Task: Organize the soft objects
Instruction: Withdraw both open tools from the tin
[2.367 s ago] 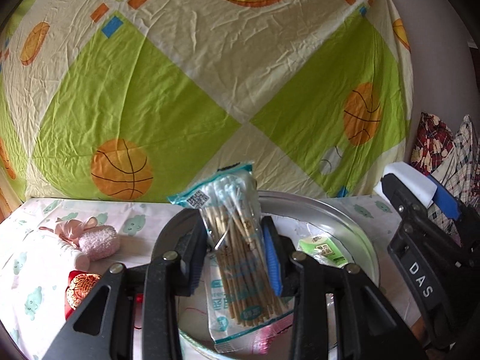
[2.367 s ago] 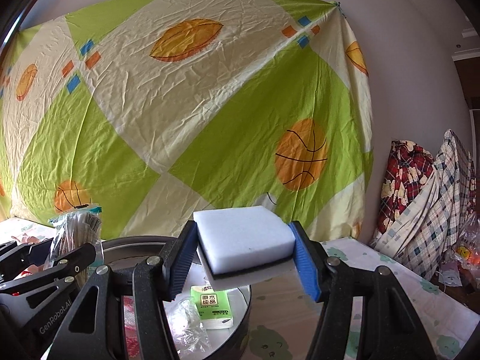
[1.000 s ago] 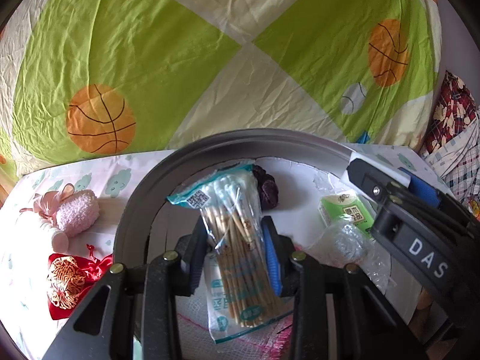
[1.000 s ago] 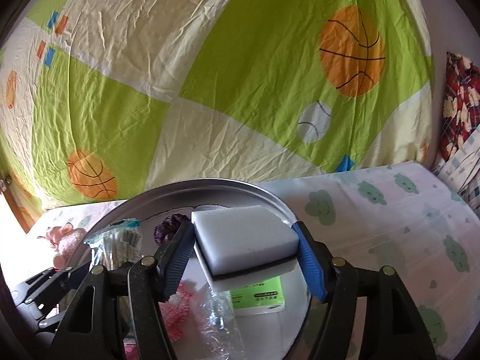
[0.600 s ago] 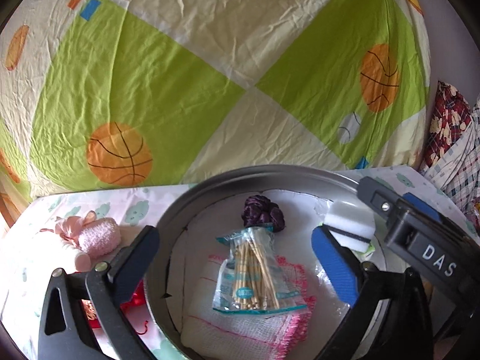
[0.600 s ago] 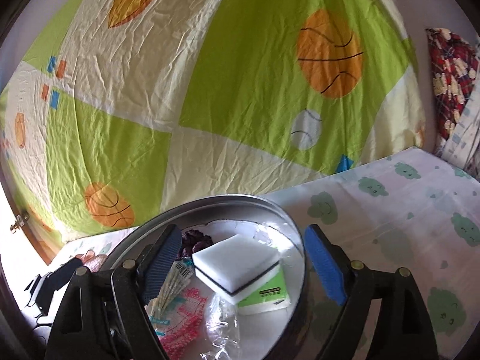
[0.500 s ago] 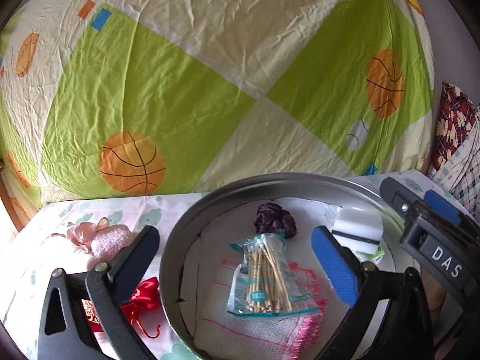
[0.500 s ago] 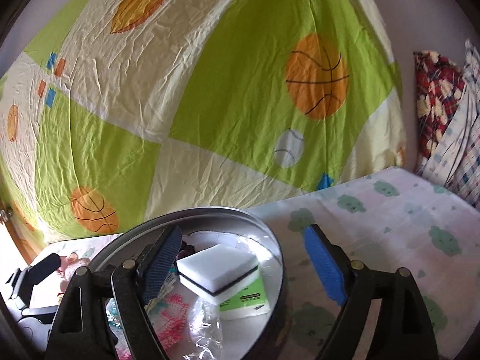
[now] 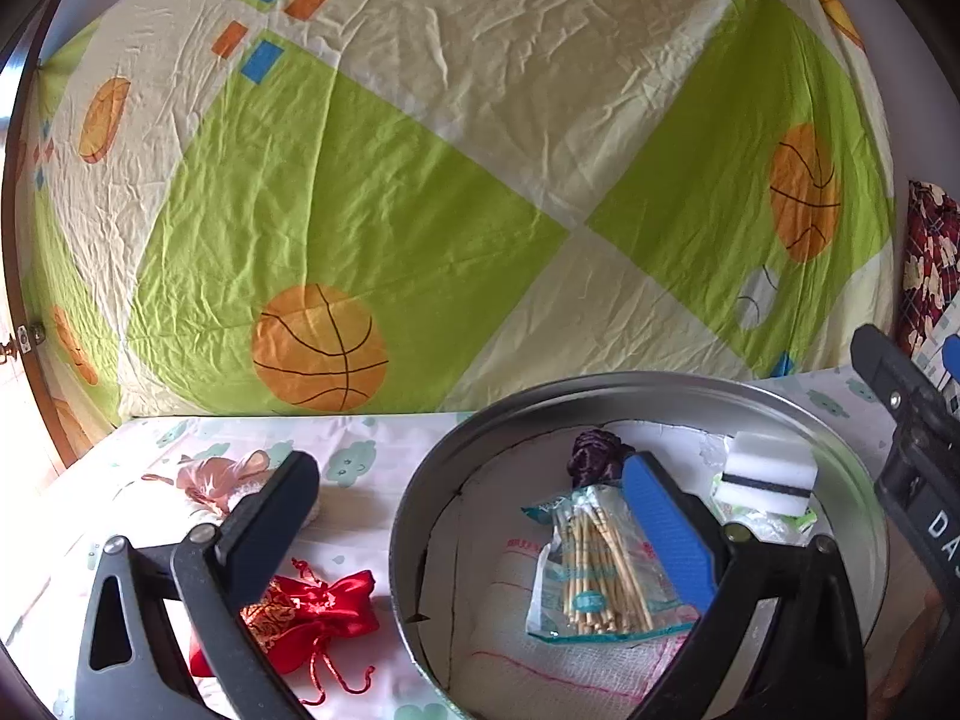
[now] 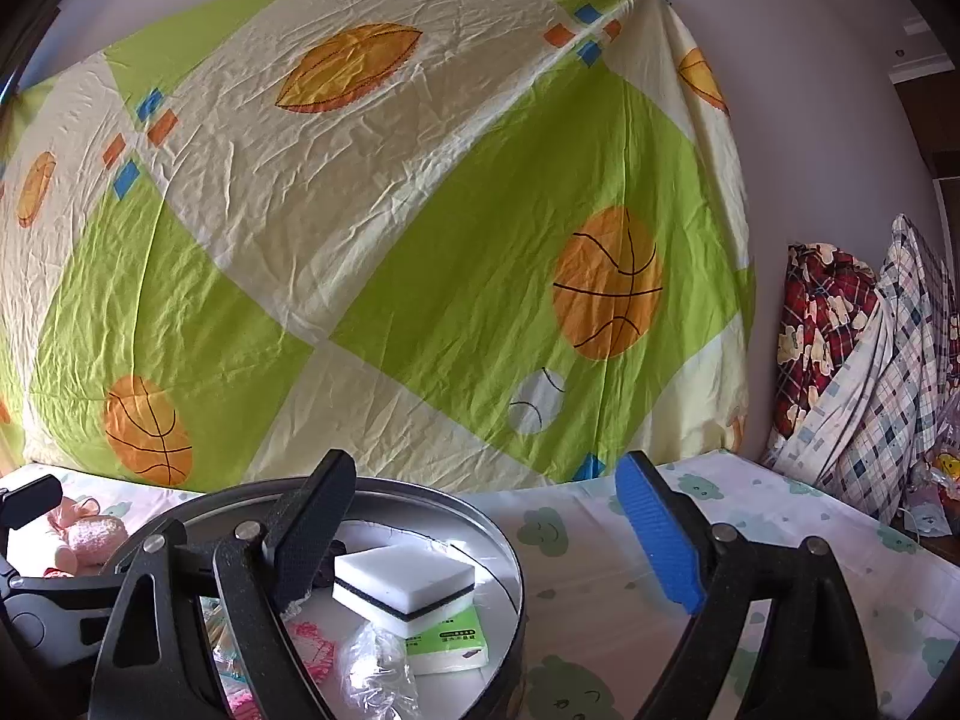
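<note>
Left wrist view is showing your left gripper [image 9: 480, 516] standing wide with nothing between its fingers, the jaws having just been opening. The packet of cotton swabs [image 9: 600, 564] is lying flat in the round metal tray [image 9: 420, 498] at the lower centre, resting on a white cloth with pink stitching [image 9: 540, 666]. A dark purple scrunchie [image 9: 594, 456] is sitting just behind the packet. At the lower left, outside the tray, a red pouch [image 9: 318, 606] is lying on the cloud-print sheet [image 9: 372, 456].

Right wrist view is showing your right gripper [image 10: 486, 534] also spread wide and holding nothing, its jaws having just been opening. The white sponge [image 10: 405, 585] is resting in the tray at the lower centre, on top of a green packet [image 10: 456, 639], clear of both fingers. A pink fluffy thing [image 10: 90, 534] is lying on the sheet at the far left.
</note>
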A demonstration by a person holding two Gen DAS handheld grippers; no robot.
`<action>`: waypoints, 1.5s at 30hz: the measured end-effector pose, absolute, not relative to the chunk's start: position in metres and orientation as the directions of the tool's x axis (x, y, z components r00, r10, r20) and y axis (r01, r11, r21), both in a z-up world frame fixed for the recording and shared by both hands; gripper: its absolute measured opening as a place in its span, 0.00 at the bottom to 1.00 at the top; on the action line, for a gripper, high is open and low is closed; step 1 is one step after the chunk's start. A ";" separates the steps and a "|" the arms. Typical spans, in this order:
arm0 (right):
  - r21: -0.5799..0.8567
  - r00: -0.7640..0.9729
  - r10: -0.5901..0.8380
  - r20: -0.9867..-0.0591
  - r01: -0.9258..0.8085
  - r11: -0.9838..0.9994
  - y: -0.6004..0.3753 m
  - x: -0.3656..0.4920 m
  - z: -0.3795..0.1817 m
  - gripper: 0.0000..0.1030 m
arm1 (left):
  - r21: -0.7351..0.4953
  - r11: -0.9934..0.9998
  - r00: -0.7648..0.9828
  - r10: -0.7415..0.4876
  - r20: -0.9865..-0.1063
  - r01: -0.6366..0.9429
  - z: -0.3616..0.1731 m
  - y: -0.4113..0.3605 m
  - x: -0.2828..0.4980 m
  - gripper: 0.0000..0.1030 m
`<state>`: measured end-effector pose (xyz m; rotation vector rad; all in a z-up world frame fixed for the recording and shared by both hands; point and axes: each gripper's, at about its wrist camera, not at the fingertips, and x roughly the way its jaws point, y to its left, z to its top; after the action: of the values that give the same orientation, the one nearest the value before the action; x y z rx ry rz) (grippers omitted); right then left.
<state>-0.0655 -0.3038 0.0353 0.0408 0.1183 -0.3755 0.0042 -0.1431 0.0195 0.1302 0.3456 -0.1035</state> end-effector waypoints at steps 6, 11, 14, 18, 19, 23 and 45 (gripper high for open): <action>0.049 0.925 -0.356 -0.134 0.365 0.930 -0.303 -0.070 0.035 0.88 | 0.140 0.984 0.936 -0.059 -0.348 0.114 0.013 -0.137 0.000 1.00; 0.036 0.921 -0.370 -0.119 0.376 0.926 -0.296 -0.075 0.035 0.88 | 0.143 0.982 0.936 -0.066 -0.345 0.122 0.011 -0.128 -0.005 1.00; 0.048 0.916 -0.387 -0.108 0.394 0.918 -0.295 -0.081 0.035 0.88 | 0.132 0.984 0.936 -0.066 -0.346 0.119 0.011 -0.122 -0.008 1.00; 0.052 0.908 -0.401 -0.117 0.409 0.911 -0.291 -0.084 0.035 0.88 | 0.114 0.986 0.930 -0.073 -0.361 0.122 0.010 -0.113 -0.008 1.00; 0.056 0.906 -0.406 -0.118 0.414 0.908 -0.291 -0.086 0.035 0.88 | 0.111 0.986 0.929 -0.075 -0.364 0.123 0.010 -0.111 -0.009 1.00; 0.091 0.903 -0.406 -0.140 0.420 0.903 -0.290 -0.090 0.034 0.88 | 0.110 0.987 0.927 -0.073 -0.368 0.121 0.009 -0.104 -0.011 1.00; 0.081 0.920 -0.360 -0.156 0.375 0.923 -0.231 -0.095 0.030 0.88 | 0.107 0.992 0.917 -0.017 -0.398 0.065 0.006 -0.047 -0.003 1.00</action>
<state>-0.0945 -0.2309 0.0305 0.1105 0.1399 -0.3783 -0.0029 -0.0466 0.0056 0.1196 0.4083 -0.0425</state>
